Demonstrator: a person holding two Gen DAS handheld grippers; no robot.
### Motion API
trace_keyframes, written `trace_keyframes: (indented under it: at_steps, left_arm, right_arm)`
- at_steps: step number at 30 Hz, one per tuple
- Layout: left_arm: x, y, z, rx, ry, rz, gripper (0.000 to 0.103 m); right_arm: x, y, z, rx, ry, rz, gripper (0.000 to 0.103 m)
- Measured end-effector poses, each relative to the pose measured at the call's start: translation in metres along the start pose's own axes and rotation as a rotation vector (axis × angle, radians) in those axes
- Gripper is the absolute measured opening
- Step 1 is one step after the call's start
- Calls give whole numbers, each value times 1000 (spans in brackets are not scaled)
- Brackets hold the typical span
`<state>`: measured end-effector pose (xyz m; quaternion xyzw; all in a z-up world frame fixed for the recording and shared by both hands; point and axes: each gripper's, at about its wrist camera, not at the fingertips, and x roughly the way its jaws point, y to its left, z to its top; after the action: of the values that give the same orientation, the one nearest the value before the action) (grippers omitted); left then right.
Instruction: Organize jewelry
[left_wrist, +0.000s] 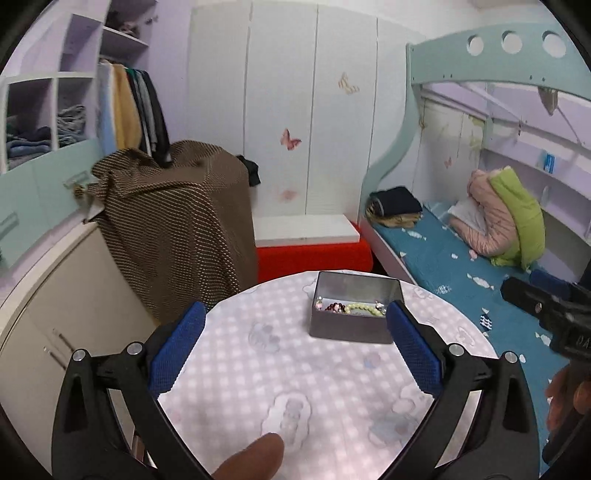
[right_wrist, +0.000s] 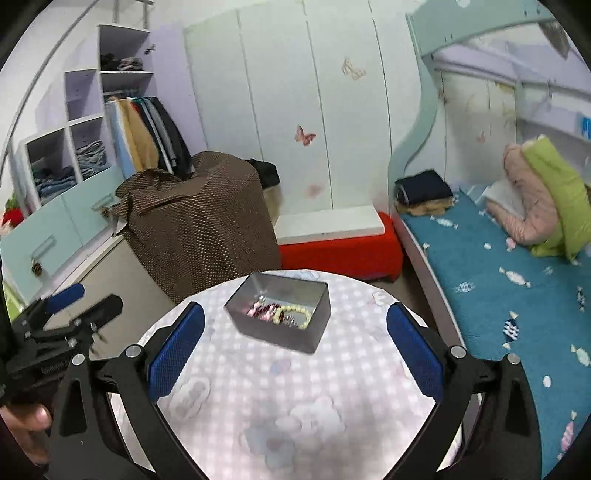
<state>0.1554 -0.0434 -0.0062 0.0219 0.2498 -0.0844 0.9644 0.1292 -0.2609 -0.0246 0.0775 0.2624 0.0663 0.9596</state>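
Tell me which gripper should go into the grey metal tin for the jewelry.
Probably the right gripper: the grey metal tin sits centred between its open blue pads. The left gripper sees it off toward one pad.

- Table (right_wrist: 295, 387): pale pink-and-white check with cloud prints.
- Tin (right_wrist: 317, 325): plain grey.
- Beaded bracelet (right_wrist: 301, 314): pale yellow-green.
- Other jewelry (right_wrist: 264, 308): seemingly dark red and pink.
- Pads (right_wrist: 177, 350): blue.

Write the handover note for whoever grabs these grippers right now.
Left gripper: open, empty, over the table.
Right gripper: open, empty, also over the table.
Tin: on the far part of the table, no lid in view.
Jewelry: in the tin, a pale bead bracelet and darker red pieces piled together.
Done: no jewelry shows loose on the table.
Left: possibly sorting the pile or closing the tin; unclear from here.
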Motion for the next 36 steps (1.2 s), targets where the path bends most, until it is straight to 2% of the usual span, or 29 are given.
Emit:
trace_keyframes:
  at_steps: [8, 16, 22, 27, 31, 36]
  left_arm:
    - [-70, 3, -32, -8, -42, 32, 98]
    - [-124, -5, -47, -4, -99, 60, 98]
    - [-149, -5, -57, -20, -94, 50, 98]
    - [-168, -3, -63, -36, -117, 99, 98]
    - [-178, 2, -64, -61, -145, 121, 98]
    - [-181, -4, -66, -36, -156, 145, 98]
  right_arm:
    - [-55, 20, -37, -29, -34, -38, 95]
    - [-92, 46, -52, -56, -104, -76, 95]
    - [-112, 66, -66, -111, -143, -110, 95]
    - [-115, 82, -68, -122, -177, -104, 95]
    - [-114, 82, -70, -114, -171, -107, 95]
    - [-117, 81, -70, -110, -169, -118, 95]
